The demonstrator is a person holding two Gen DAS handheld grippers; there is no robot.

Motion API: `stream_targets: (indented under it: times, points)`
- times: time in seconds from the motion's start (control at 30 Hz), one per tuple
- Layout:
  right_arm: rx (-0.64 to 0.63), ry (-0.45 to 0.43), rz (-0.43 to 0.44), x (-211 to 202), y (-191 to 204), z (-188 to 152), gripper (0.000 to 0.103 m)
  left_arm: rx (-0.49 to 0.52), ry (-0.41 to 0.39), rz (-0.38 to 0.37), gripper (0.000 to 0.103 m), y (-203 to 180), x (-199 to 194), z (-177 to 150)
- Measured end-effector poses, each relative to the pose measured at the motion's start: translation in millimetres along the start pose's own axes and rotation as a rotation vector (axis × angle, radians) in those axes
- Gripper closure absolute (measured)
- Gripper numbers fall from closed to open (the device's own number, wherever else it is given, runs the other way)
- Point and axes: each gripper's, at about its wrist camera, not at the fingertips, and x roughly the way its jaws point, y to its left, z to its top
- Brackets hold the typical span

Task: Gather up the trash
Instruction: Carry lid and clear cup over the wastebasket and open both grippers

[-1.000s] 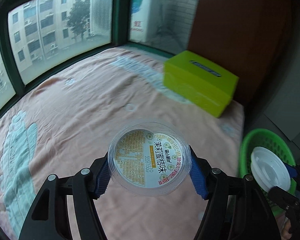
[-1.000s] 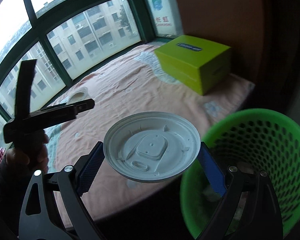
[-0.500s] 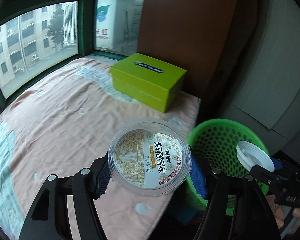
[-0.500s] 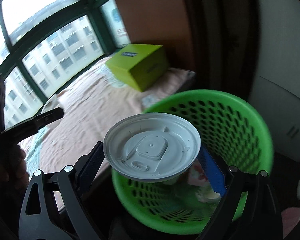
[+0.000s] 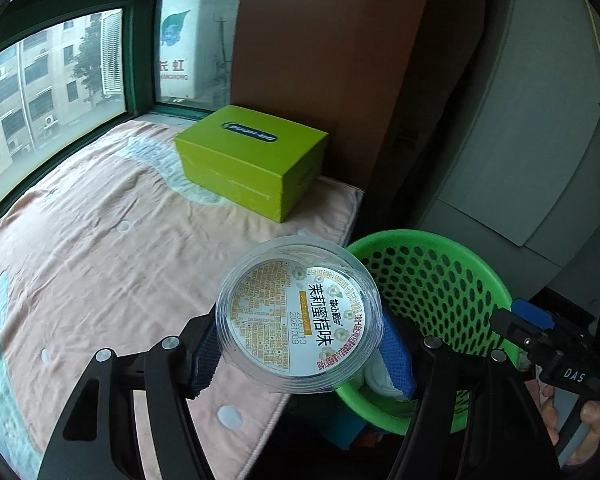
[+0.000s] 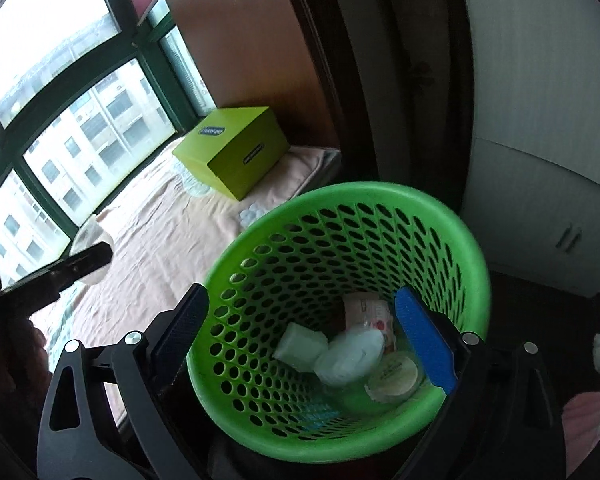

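Note:
My left gripper is shut on a clear plastic cup with a printed label, held at the mattress edge next to the green basket. My right gripper is open and empty, right above the green basket. A white lid lies in the basket among other trash: a white cup, a labelled cup and a round tub. The right gripper's blue pad shows in the left wrist view over the basket's right rim.
A lime-green box sits at the far end of the pink mattress, below the windows. A brown panel and white cabinet doors stand behind the basket. My left gripper's body shows at left in the right wrist view.
My right gripper has opened and the white lid has dropped into the basket. Both grippers have swung right towards the basket; the left one still holds the cup.

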Motion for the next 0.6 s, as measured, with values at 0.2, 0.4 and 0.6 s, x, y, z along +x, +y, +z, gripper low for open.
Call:
stream_targets:
  times: [0.2,0.4,0.6]
  points:
    - [0.015,-0.036,-0.001,-13,-7,3,0.01,0.023,0.021,-0.024,0.037,-19,7,-4]
    - [0.035,-0.072,-0.005,-27,-16,5,0.01,0.038,0.041,-0.05,0.037,-36,13,-8]
    - [0.046,-0.092,0.003,-36,-21,6,0.01,0.067,0.065,-0.074,0.037,-56,20,-13]
